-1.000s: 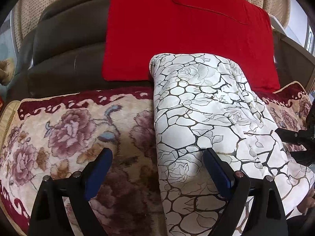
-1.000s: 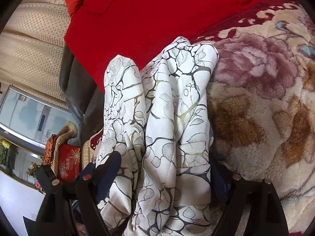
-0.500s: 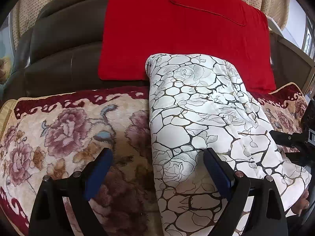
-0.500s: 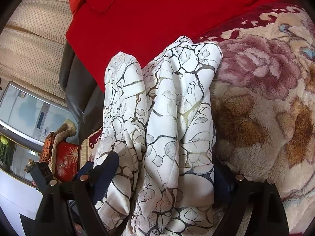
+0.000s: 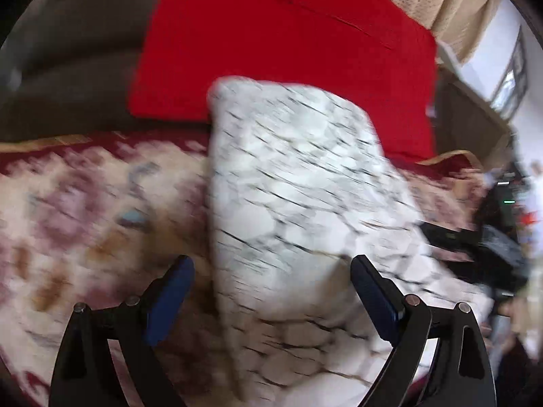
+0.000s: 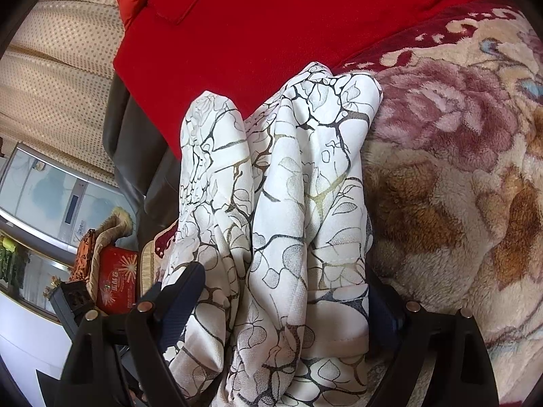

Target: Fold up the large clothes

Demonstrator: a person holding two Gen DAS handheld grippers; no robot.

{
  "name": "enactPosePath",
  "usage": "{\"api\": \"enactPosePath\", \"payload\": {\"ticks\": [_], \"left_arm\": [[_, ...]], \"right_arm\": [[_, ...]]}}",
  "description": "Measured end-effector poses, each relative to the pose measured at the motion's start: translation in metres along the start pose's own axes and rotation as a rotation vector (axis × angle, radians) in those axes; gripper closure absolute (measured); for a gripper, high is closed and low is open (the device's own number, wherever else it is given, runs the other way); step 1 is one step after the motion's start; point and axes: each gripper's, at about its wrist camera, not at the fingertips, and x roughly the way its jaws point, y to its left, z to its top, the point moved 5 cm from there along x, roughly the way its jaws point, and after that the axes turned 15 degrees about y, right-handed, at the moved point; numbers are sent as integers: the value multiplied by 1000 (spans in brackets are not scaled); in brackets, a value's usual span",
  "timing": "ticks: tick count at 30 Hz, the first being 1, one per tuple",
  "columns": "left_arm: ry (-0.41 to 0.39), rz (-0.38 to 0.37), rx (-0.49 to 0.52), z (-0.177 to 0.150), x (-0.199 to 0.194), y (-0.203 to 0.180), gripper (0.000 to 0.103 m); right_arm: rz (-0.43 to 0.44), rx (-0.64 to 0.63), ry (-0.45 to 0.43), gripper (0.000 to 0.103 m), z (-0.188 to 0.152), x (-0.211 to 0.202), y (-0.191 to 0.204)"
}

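Left wrist view: your left tool [image 5: 268,291] stands agape as before, pads clear; the folded white garment [image 5: 292,183] lies centre frame on the floral blanket [image 5: 85,203], now blurred and tilted. Right wrist view: your right tool [image 6: 281,302] straddles the garment's [image 6: 292,203] bunched folds, jaws spread wide, barely changed.

Folded garment [image 5: 298,203] lies on blanket [image 5: 85,210], before cushion [image 5: 271,44].
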Motion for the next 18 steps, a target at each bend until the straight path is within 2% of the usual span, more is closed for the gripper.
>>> {"api": "enactPosePath", "payload": {"ticks": [3, 5, 9, 12, 18], "left_arm": [[78, -118, -20, 0, 12, 2, 10], [111, -136, -30, 0, 19, 4, 7], [121, -203, -61, 2, 22, 8, 3], [121, -215, -58, 3, 23, 9, 1], [133, -168, -24, 3, 29, 1, 0]], "right_arm": [[10, -1, -1, 12, 0, -1, 0], [21, -2, -1, 11, 1, -2, 0], [32, -9, -2, 9, 0, -3, 2], [33, -18, -3, 5, 0, -3, 4], [17, -24, -6, 1, 2, 4, 12]]}}
